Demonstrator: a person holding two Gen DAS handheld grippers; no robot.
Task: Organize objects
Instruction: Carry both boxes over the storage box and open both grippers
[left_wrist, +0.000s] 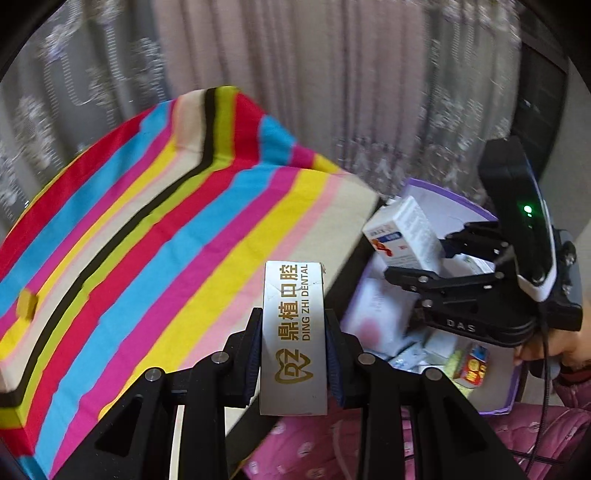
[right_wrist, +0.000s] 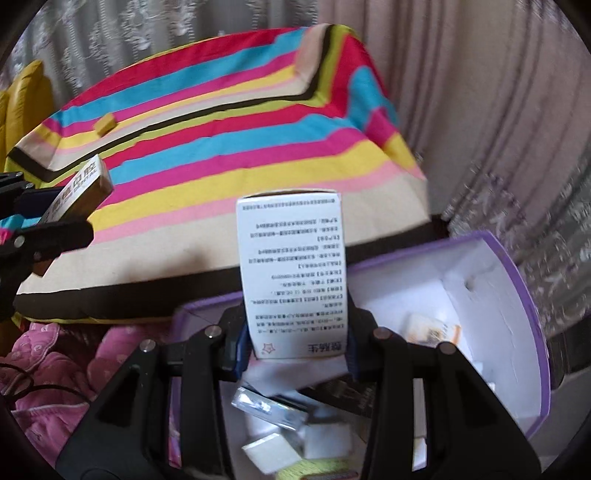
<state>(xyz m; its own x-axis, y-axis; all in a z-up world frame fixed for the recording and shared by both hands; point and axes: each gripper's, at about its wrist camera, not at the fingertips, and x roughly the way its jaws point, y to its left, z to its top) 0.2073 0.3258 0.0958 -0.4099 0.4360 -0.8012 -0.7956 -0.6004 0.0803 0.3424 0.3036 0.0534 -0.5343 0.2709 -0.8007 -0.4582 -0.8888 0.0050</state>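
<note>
Left tongs (left_wrist: 293, 354) gripping dental box (left_wrist: 293, 332), right tongs (right_wrist: 295, 343) gripping medicine box (right_wrist: 291, 273), above purple box's rim (right_wrist: 532, 317)

Black linkage grippers (left_wrist: 293, 343) with silver rivets, blue-padded fingers (left_wrist: 334, 354), "DAS" marking, pink quilted sleeve (left_wrist: 576, 391)

Free: striped tabletop (right_wrist: 229, 147) mostly bare | Obstacle: small yellow block (right_wrist: 104, 123) | Crowded: purple box (right_wrist: 517, 266) beside the table
</note>
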